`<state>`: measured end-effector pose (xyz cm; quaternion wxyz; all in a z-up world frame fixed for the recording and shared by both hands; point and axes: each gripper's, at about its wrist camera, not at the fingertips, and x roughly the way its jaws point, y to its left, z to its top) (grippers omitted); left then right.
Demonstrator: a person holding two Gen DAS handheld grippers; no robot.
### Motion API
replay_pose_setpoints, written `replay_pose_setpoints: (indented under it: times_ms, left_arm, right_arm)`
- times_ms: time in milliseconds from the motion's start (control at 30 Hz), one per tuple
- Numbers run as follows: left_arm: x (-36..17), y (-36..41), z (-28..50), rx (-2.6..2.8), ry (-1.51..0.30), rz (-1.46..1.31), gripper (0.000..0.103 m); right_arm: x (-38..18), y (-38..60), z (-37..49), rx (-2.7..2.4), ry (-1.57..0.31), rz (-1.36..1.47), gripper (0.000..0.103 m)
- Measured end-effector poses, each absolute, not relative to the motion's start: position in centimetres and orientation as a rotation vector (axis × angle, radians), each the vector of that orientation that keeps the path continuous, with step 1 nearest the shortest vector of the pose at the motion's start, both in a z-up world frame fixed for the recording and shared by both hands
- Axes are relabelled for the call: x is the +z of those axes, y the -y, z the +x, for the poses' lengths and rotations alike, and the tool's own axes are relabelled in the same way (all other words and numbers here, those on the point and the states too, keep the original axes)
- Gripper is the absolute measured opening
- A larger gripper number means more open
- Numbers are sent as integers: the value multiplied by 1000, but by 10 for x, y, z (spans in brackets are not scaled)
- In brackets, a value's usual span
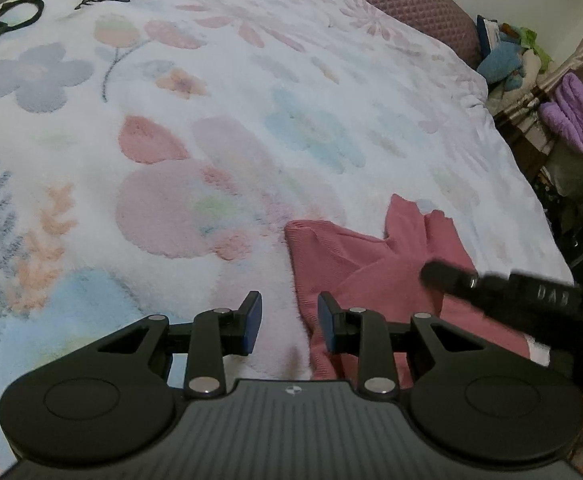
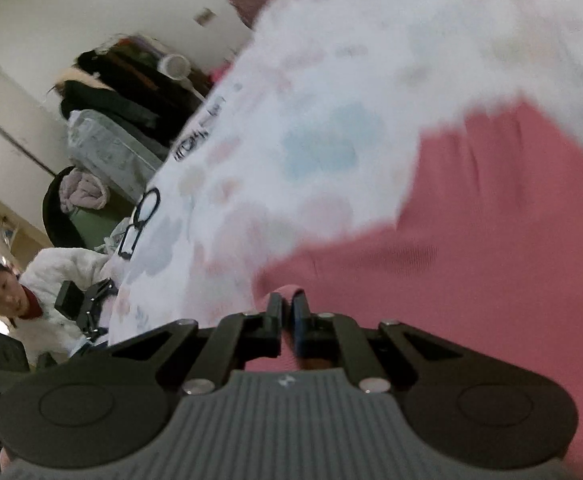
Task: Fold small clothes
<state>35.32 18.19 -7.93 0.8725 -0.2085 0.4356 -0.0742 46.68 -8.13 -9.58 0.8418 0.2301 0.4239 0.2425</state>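
Left wrist cam: left gripper (image 1: 289, 322) has jaws apart w/ nothing between them, hovering at the edge of the pink garment (image 1: 375, 276), which lies on the floral blanket (image 1: 195, 128). Blurry right gripper (image 1: 499, 284) sits over it.

Right wrist cam: right gripper (image 2: 287, 320) jaws nearly closed, pinching a fold of the pink garment (image 2: 471, 248). Pic's pretty blurry tbh.

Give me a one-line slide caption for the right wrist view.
Right gripper, jaws shut on an edge of the pink garment, over a floral blanket.
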Motion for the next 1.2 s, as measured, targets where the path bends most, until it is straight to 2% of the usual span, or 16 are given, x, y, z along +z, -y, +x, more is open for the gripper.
replay_pose_setpoints:
  times_ms: [100,167,200,267,467,567,633,833,867,900,933,967,1033,1133,1200]
  left_arm:
    - [-79,-176,354,-172,-910,-433,34]
    - [-79,-170,354,-184,-913,-422,34]
    - [-79,-168,353,-191,-914,-414,34]
    - [-80,-163,353,-200,-919,-402,34]
    - [-79,-145,346,-263,-924,-388,34]
    - [-80,-126,336,-315,-930,-284,41]
    - [-82,-115,329,-346,-937,-209,49]
    - [-98,-96,329,-338,-981,-99,51]
    - [-99,-94,330,-325,-982,-83,47]
    - [-100,-93,330,-308,-987,-80,31]
    - [-101,-94,331,-297,-993,-88,20]
    - [-100,-96,331,-299,-992,-103,16]
    - [-97,-100,329,-297,-980,-103,9]
    - [-98,-104,330,-298,-986,-108,8]
    - [-100,-106,331,-291,-999,-108,8]
  right_arm:
    - [-91,72,478,458,-918,316,2]
    - [-98,71,482,395,-950,244,11]
    - [-102,75,482,375,-959,244,20]
    - [-104,88,475,366,-947,290,27]
    - [-112,120,451,370,-984,439,27]
    - [-127,130,446,371,-1019,543,27]
    - [-135,134,444,367,-1029,584,27]
    - [-142,127,441,383,-1027,608,31]
    - [-143,124,441,387,-1028,612,31]
    - [-144,121,441,394,-1029,613,24]
    - [-144,120,440,396,-1027,609,14]
    - [-143,117,441,396,-1029,598,0]
    - [-131,119,436,378,-997,580,0]
    - [-106,125,421,384,-943,562,0]
    - [-105,122,415,387,-975,542,0]
